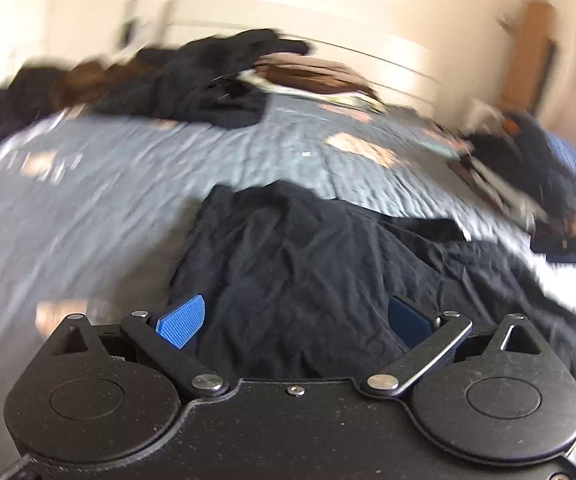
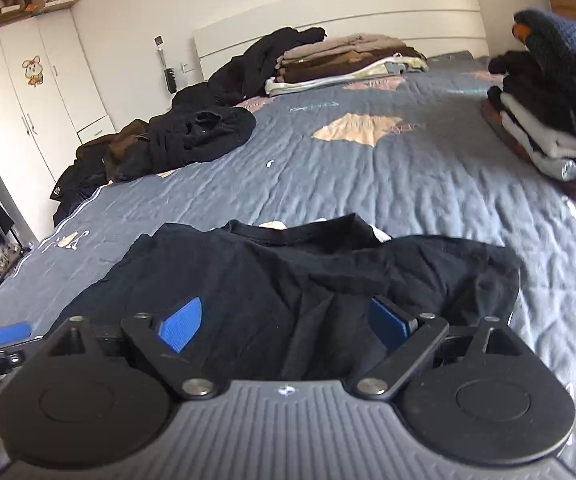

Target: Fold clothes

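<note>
**Black shirt dead ahead of both grippers**

Black shirt (image 2: 308, 276) spread crumpled on the grey quilt (image 2: 368, 176), collar at the far end, long axis running away from the grippers; right gripper (image 2: 288, 320) spread wide above the near hem, nothing pinched; left gripper (image 1: 300, 320) likewise released, over the same cloth; both pitched downward; nearer hand: cannot tell.

Left gripper (image 1: 296, 322): matte black body, two round discs, silver rivets, ribbed blue pads (image 1: 182, 320). Right gripper (image 2: 284, 322): same black linkage and blue pads, but a grey ribbed plate with a small central emblem (image 2: 287, 390).
</note>
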The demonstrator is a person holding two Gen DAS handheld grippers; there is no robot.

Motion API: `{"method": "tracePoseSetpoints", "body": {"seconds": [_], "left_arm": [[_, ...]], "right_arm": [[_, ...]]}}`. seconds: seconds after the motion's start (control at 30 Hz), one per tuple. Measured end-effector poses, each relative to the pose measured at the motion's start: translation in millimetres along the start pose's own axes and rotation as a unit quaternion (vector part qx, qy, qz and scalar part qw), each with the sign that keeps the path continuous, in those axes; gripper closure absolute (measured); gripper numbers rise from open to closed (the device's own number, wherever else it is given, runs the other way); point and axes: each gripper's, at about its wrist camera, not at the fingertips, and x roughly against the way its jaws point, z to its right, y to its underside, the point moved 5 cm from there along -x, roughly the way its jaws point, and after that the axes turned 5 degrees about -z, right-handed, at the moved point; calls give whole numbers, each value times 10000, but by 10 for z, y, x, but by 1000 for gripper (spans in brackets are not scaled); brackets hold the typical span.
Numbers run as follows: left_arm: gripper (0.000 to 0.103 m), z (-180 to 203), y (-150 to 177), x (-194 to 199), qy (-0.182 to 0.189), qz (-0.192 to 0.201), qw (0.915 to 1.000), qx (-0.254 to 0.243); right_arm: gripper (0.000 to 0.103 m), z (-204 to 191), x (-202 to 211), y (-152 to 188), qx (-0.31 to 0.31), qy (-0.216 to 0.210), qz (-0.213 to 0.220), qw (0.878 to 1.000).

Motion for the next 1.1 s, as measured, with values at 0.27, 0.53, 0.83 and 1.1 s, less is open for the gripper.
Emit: {"method": "tracePoseSetpoints", "body": {"seconds": [0.27, 0.53, 0.83, 1.1], "left_arm": [[4, -501, 412, 151, -226, -381, 9882, 1469], [11, -797, 424, -37, 338, -89, 9645, 2617], [22, -878, 348, -363, 642, 156, 9521, 2987], [30, -883, 276, -540, 1085, 451, 9324, 3419]], "right_arm": [[12, -148, 61, -36, 18, -454, 48, 9990], [12, -341, 32, -30, 203, -645, -63, 9977], [12, -273, 36, -64, 17, -714, -28, 9974], [12, -147, -14, -41, -153, -632, -80, 9978]]}}
